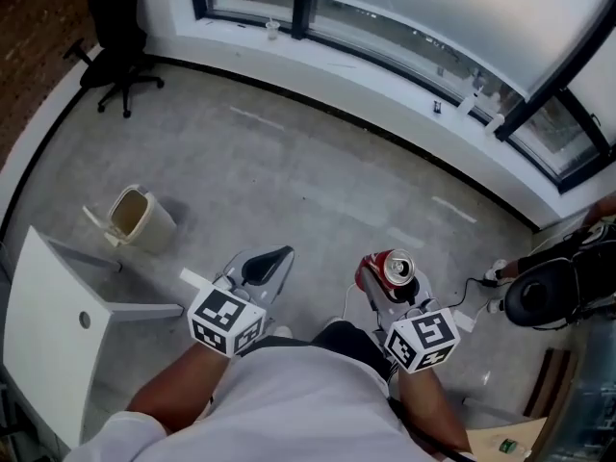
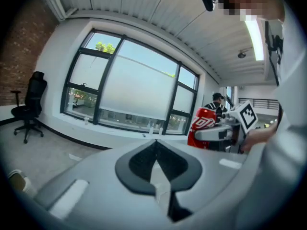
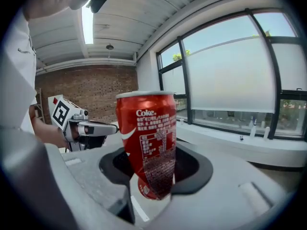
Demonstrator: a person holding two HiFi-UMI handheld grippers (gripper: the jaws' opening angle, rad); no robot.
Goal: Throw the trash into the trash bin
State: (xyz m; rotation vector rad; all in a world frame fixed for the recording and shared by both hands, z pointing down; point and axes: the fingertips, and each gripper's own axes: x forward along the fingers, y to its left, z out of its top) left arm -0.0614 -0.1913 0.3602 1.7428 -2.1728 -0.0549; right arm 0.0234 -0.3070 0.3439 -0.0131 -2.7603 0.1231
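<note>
While the person stands over the grey floor (image 1: 289, 171), the right gripper (image 3: 153, 176) clamps an upright red can (image 3: 148, 138), and the left gripper (image 2: 156, 147) beside it has its jaws pressed together. Farther left, well apart, sits the beige trash bin (image 1: 140, 219); beyond, a black chair (image 1: 115, 37).

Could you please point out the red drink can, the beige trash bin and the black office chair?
Red aluminium Coke can (image 3: 148, 138): right gripper view, printed side.
Beige plastic trash bin (image 1: 159, 231): head view, outer wall.
Black swivel office chair (image 1: 115, 8): head view, backrest.
</note>
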